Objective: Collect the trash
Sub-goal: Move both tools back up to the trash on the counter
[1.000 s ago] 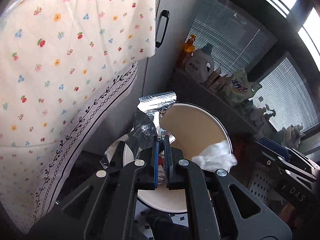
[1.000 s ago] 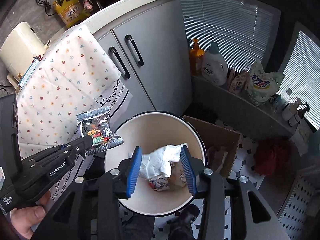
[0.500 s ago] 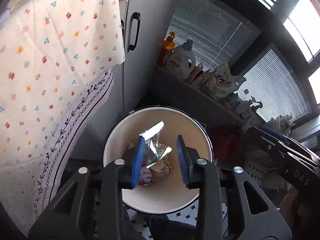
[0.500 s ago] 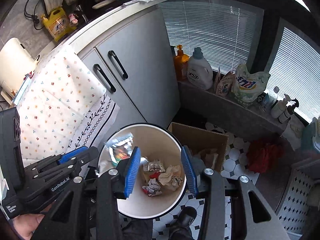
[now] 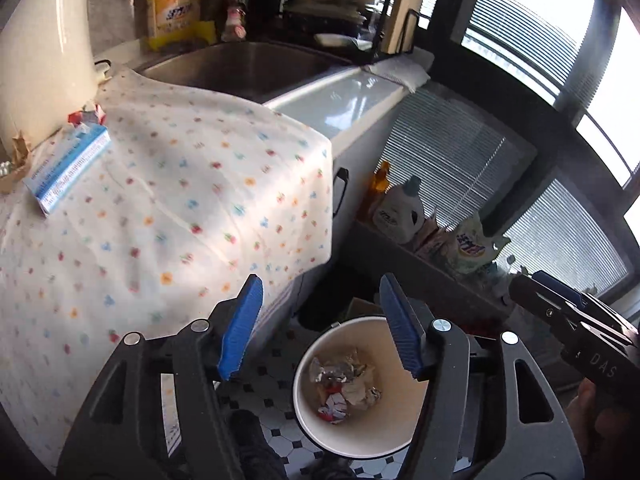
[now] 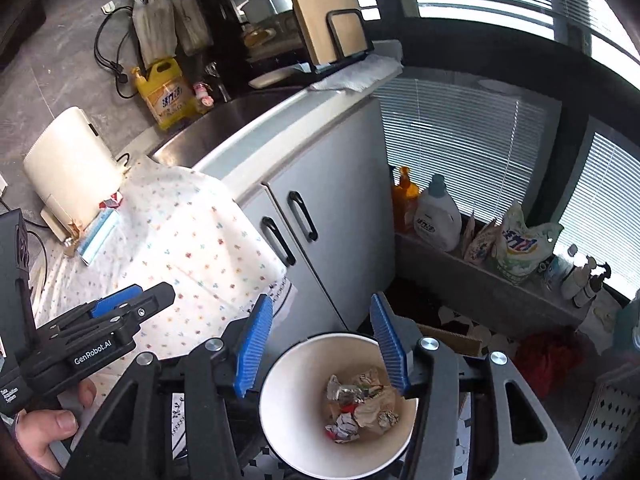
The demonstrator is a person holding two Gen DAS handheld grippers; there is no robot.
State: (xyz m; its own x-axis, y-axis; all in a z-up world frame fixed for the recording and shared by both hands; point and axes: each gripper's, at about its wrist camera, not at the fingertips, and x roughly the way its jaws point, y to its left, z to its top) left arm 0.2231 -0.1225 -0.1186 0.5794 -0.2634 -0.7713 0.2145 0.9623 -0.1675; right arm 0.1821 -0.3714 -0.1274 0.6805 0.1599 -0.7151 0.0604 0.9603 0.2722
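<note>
Comparing the left wrist view with a second ago: the foil snack wrapper that was pinched between the fingers is gone from them. The left gripper (image 5: 320,324) has just been opening and now stands spread with nothing between its blue pads. The wrapper is judged to be the silver crumple among the trash (image 5: 344,384) at the bottom of the white bin (image 5: 384,436), though single pieces cannot be told apart at this blur. The bin is seen smaller and lower in frame than before, and the floral cloth (image 5: 168,208) on the bench now fills the left half, so the gripper has been lifted clear. A blue-and-white carton (image 5: 66,168) lies on the cloth near the white appliance, with small scraps beside it.

Right wrist view: the right gripper (image 6: 322,344) has also been opening, its fingers apart and empty; the white tissue seen between them a second ago is now down in the bin (image 6: 280,400) with the rest of the trash (image 6: 360,404). The left gripper (image 6: 132,300) is seen at lower left, held in a hand (image 6: 44,436).

Both drops are judged done. The carton (image 6: 98,236) and scraps on the bench are likely next.
</note>
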